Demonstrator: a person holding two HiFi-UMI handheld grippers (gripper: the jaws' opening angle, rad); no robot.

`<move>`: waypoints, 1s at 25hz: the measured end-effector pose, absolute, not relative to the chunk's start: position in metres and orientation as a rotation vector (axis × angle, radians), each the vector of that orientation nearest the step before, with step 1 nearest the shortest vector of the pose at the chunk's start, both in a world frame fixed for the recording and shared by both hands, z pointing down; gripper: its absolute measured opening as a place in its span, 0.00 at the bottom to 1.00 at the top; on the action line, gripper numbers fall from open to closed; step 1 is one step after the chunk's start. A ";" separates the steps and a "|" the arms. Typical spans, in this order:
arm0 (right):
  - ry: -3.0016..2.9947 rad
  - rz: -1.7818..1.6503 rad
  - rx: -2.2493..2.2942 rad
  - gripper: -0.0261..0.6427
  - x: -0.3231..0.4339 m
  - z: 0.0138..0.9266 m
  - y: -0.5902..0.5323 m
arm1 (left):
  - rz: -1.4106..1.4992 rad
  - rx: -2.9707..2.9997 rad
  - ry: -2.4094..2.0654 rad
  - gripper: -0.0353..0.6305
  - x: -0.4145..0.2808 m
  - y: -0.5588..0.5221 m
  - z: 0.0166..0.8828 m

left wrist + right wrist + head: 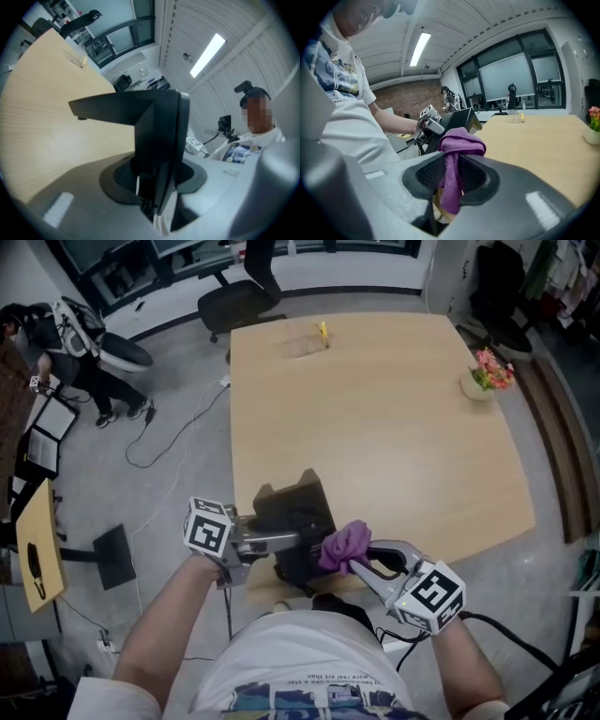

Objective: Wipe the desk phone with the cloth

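Right gripper [362,562] pinches bunched purple cloth [343,544]; desk phone [292,508] black, angular.

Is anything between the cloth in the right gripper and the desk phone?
Nothing visible. The right gripper, shut on the purple cloth, has it close beside the desk phone, which the left gripper clamps at the table's near edge.
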State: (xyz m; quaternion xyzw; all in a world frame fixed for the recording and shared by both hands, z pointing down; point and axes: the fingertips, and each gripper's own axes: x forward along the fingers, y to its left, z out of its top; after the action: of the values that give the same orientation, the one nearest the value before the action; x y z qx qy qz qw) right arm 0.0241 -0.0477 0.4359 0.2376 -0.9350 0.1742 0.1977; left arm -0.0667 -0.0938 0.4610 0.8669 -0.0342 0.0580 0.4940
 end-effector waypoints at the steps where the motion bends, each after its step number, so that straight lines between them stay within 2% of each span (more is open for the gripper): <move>1: -2.605 0.510 0.663 0.17 0.028 0.442 -0.041 | 0.139 2.102 -0.087 0.32 -0.067 -0.094 0.460; 12: -2.467 0.542 0.561 0.17 0.065 0.479 -0.014 | 0.141 2.107 -0.106 0.32 -0.064 -0.095 0.461; 18: -2.589 0.440 0.714 0.17 0.072 0.412 -0.068 | 0.134 2.129 -0.085 0.32 -0.064 -0.091 0.461; 25: -2.693 0.269 0.875 0.17 0.041 0.363 -0.135 | 0.156 2.116 -0.066 0.32 -0.058 -0.077 0.465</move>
State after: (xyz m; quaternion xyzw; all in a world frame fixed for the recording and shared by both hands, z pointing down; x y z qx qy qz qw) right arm 0.0408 -0.1354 0.3626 0.3043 -0.9363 0.0936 0.1482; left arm -0.0582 -0.0765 0.4652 0.8703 -0.0270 0.0640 0.4877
